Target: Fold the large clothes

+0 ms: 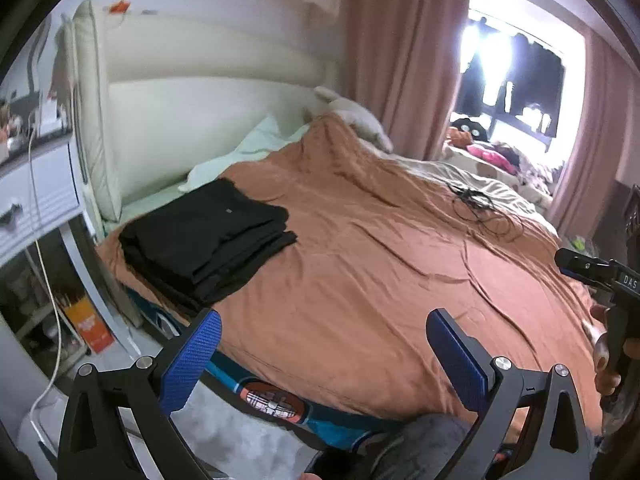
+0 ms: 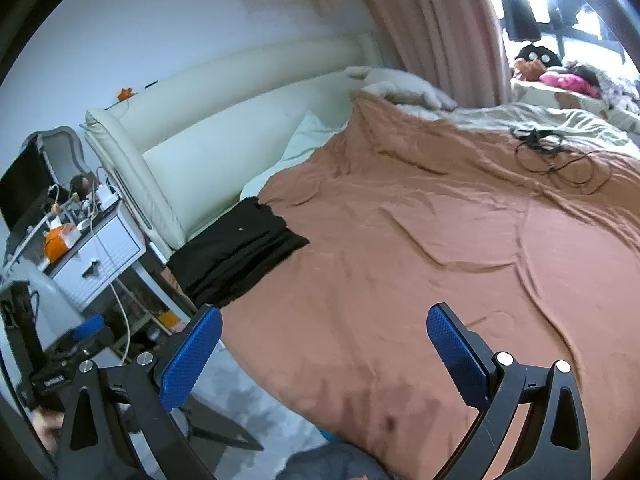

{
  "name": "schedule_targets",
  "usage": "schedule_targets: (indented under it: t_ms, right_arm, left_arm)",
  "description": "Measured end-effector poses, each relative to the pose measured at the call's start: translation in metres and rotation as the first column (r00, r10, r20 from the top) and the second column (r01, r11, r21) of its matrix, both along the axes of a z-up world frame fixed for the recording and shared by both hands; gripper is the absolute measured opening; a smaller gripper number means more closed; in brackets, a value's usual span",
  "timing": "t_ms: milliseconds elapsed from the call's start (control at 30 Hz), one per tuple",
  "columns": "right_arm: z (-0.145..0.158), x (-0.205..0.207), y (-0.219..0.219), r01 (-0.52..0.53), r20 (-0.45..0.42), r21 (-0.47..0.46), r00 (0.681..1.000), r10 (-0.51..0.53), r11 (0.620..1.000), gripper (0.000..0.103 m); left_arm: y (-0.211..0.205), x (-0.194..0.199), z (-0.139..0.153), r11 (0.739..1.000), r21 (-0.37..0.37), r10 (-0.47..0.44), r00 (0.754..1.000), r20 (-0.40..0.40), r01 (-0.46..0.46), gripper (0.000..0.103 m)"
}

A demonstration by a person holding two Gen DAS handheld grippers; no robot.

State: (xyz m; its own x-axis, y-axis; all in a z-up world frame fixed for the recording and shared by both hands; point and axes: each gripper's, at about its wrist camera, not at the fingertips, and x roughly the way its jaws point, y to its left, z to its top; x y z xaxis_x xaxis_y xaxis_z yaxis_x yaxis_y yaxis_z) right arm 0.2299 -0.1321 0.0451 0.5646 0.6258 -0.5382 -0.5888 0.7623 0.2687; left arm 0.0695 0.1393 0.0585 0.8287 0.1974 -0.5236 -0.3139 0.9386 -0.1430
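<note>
A stack of folded black clothes (image 1: 208, 240) lies on the brown bedspread (image 1: 380, 264) near the bed's left edge, close to the headboard; the right wrist view shows the same stack (image 2: 240, 256). My left gripper (image 1: 324, 340) is open above the bed's near edge, nothing between its blue fingers (image 1: 192, 360). My right gripper (image 2: 324, 340) is open too, held over the bedspread (image 2: 420, 240) with nothing in it. The right gripper's body (image 1: 600, 276), held by a hand, shows at the right edge of the left wrist view. The left gripper's blue pad (image 2: 88, 328) shows at the lower left of the right wrist view.
A cream padded headboard (image 1: 192, 96) backs the bed. A white nightstand (image 2: 96, 256) with clutter and cables stands left of it. A tangle of black cable (image 1: 484, 208) lies on the far side of the bed. Pink curtains (image 1: 404, 52) and a bright window are behind.
</note>
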Motion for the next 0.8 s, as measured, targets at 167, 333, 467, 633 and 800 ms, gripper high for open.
schedule_targets:
  t_ms: [167, 333, 467, 633, 800]
  right_arm:
    - [-0.007, -0.036, -0.046, 0.073, 0.049, -0.008, 0.996, -0.072, 0.997, 0.103]
    - [-0.011, -0.069, -0.084, 0.117, 0.086, 0.010, 0.989, -0.117, 0.993, 0.103]
    - [-0.014, -0.102, -0.113, 0.139, 0.126, 0.026, 0.982, -0.141, 0.990, 0.103]
    - [-0.025, -0.135, -0.134, 0.150, 0.155, 0.016, 0.976, -0.150, 0.989, 0.103]
    - [-0.037, -0.156, -0.143, 0.156, 0.177, 0.005, 0.972, -0.154, 0.988, 0.103]
  left_arm:
    - [-0.037, -0.022, 0.004, 0.996, 0.076, -0.042, 0.999, 0.023, 0.041, 0.102]
    - [-0.071, -0.042, -0.001, 0.989, 0.126, -0.083, 0.996, 0.034, 0.078, 0.102]
    - [-0.091, -0.057, -0.009, 0.985, 0.147, -0.098, 0.994, 0.045, 0.090, 0.102]
    - [-0.112, -0.070, -0.021, 0.982, 0.165, -0.104, 0.992, 0.066, 0.092, 0.102]
    - [-0.130, -0.078, -0.034, 0.979, 0.173, -0.116, 0.991, 0.068, 0.103, 0.102]
